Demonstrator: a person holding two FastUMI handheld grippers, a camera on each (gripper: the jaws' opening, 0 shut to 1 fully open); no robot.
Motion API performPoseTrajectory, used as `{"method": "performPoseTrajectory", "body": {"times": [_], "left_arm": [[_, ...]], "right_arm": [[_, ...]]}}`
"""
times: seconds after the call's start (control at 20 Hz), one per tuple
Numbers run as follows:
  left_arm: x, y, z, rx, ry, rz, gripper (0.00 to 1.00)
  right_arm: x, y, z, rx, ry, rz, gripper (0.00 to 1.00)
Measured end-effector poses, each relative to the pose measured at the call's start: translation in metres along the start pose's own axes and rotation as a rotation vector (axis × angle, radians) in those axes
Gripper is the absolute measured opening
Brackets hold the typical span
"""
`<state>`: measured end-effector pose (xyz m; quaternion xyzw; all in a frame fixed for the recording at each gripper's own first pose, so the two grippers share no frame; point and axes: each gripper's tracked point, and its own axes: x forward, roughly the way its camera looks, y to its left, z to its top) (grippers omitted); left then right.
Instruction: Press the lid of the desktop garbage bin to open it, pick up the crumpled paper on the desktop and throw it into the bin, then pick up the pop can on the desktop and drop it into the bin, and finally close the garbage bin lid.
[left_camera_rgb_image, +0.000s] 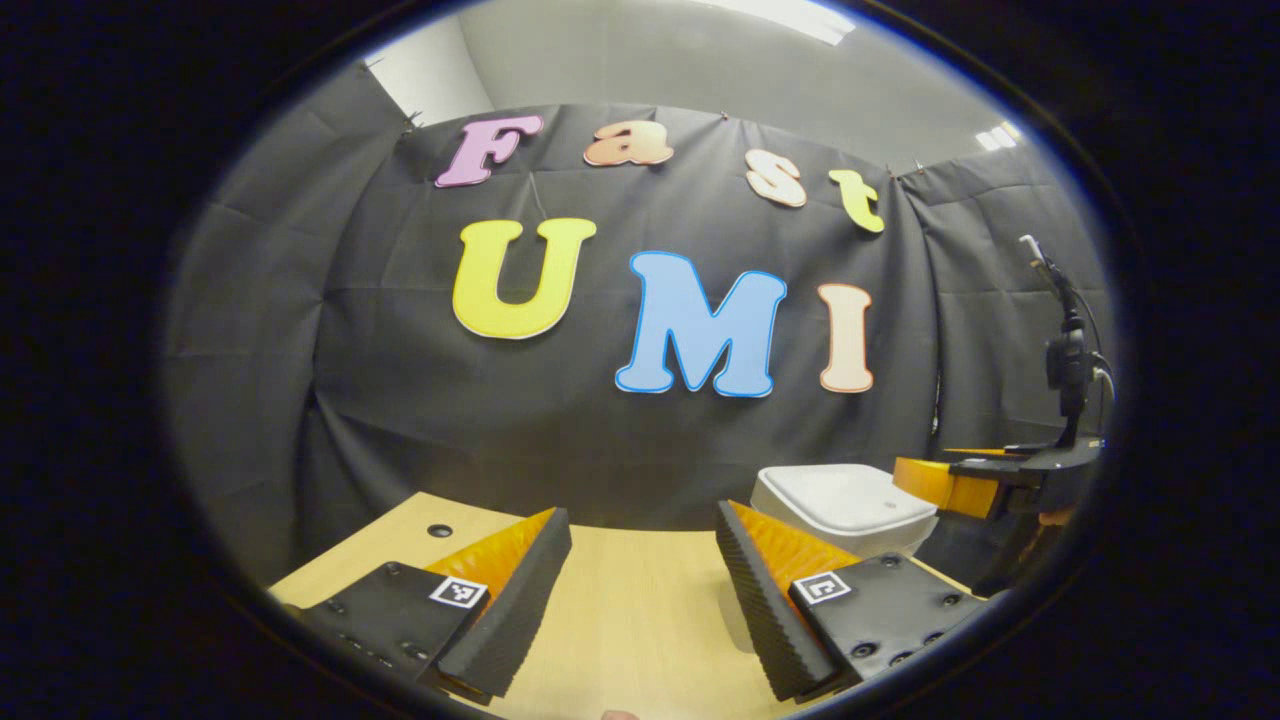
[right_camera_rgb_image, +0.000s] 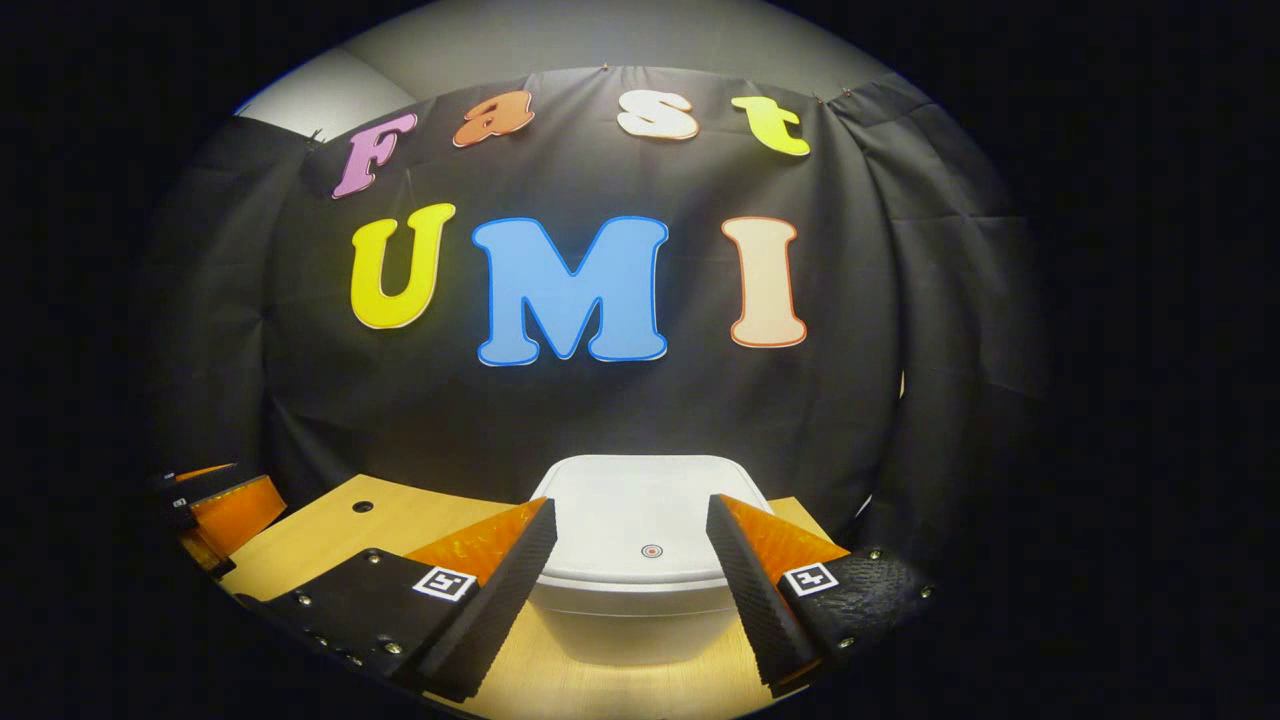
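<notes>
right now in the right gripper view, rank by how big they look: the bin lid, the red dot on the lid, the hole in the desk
1. bin lid, by far the largest
2. hole in the desk and red dot: both tiny and look alike in size, so no ranking between them.

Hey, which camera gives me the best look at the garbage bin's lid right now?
The right gripper view: the bin sits dead ahead between the open fingers, its shut lid showing whole with the small round mark near its front edge. The left gripper view catches the bin off to the right, partly behind a finger.
</notes>
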<state>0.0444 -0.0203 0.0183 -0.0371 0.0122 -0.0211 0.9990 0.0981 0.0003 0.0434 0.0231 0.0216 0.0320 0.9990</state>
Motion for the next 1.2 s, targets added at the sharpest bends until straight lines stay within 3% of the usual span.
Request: {"method": "performPoseTrajectory", "body": {"times": [0.7, 1.2], "left_arm": [[-0.007, -0.008, 0.004, 0.069, -0.025, 0.053, 0.95], [-0.027, -0.007, 0.014, 0.091, -0.049, 0.012, 0.95]], "right_arm": [[-0.056, 0.011, 0.035, -0.065, -0.175, 0.086, 0.96], [-0.076, 0.026, 0.035, -0.093, -0.223, 0.052, 0.96]]}}
